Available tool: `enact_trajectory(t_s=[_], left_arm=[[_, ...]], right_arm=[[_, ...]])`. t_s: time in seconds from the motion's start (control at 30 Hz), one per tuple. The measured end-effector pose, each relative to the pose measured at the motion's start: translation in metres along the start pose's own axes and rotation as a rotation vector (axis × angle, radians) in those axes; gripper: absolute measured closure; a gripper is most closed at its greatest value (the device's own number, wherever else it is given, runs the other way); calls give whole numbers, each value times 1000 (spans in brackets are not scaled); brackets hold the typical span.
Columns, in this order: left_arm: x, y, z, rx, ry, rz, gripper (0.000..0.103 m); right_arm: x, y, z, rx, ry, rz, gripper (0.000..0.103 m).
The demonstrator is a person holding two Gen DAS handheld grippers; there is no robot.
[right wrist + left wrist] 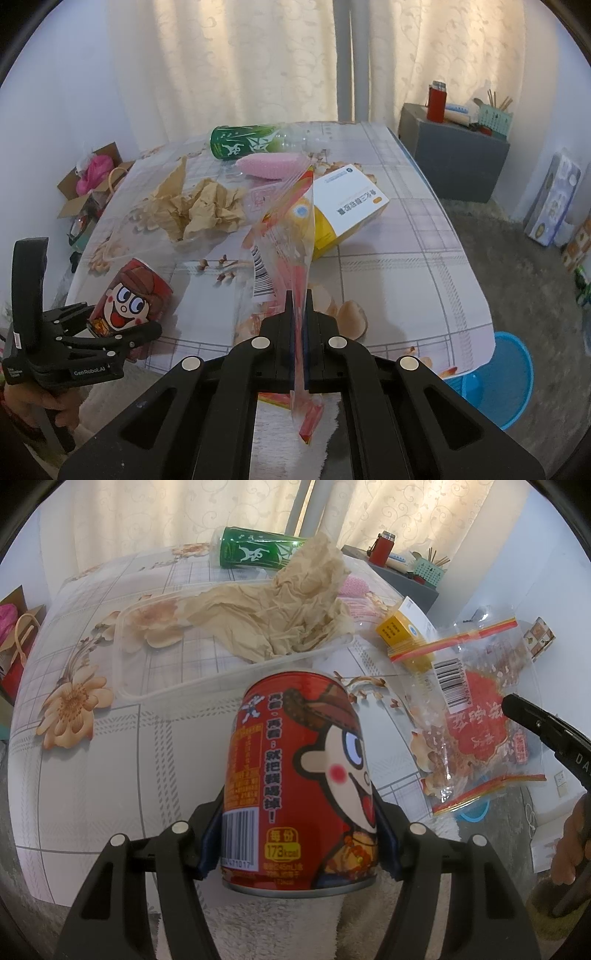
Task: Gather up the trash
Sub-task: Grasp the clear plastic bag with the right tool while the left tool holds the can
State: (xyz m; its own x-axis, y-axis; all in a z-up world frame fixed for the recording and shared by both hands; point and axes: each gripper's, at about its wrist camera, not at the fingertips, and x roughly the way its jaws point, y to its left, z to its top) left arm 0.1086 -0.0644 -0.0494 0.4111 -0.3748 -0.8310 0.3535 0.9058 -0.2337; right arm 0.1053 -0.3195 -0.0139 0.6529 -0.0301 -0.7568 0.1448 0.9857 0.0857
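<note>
Mid-cleanup: the left gripper (299,834) clamps a red can (299,775) at frame centre, the right gripper (299,314) pinches a clear snack bag (291,236). Crumpled paper (201,212), green bottle (247,142) and box (349,206) await on the table (399,280); blue bin (506,376) lower right.

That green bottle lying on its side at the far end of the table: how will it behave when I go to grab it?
The green bottle lies on its side, so a nudge would probably roll it. It looks like thin clear plastic with nothing visible inside, so likely light, and it may dent under the pads. The glossy label could be slippery; gripping across the body seems safest.
</note>
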Motion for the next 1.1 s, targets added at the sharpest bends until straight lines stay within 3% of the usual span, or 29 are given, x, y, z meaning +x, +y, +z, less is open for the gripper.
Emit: enact_trajectory(t_s=[1.1], left_arm=[[-29, -21, -5, 43, -67, 48, 39]], right_arm=[[-31, -13, -9, 61, -88, 22, 101]])
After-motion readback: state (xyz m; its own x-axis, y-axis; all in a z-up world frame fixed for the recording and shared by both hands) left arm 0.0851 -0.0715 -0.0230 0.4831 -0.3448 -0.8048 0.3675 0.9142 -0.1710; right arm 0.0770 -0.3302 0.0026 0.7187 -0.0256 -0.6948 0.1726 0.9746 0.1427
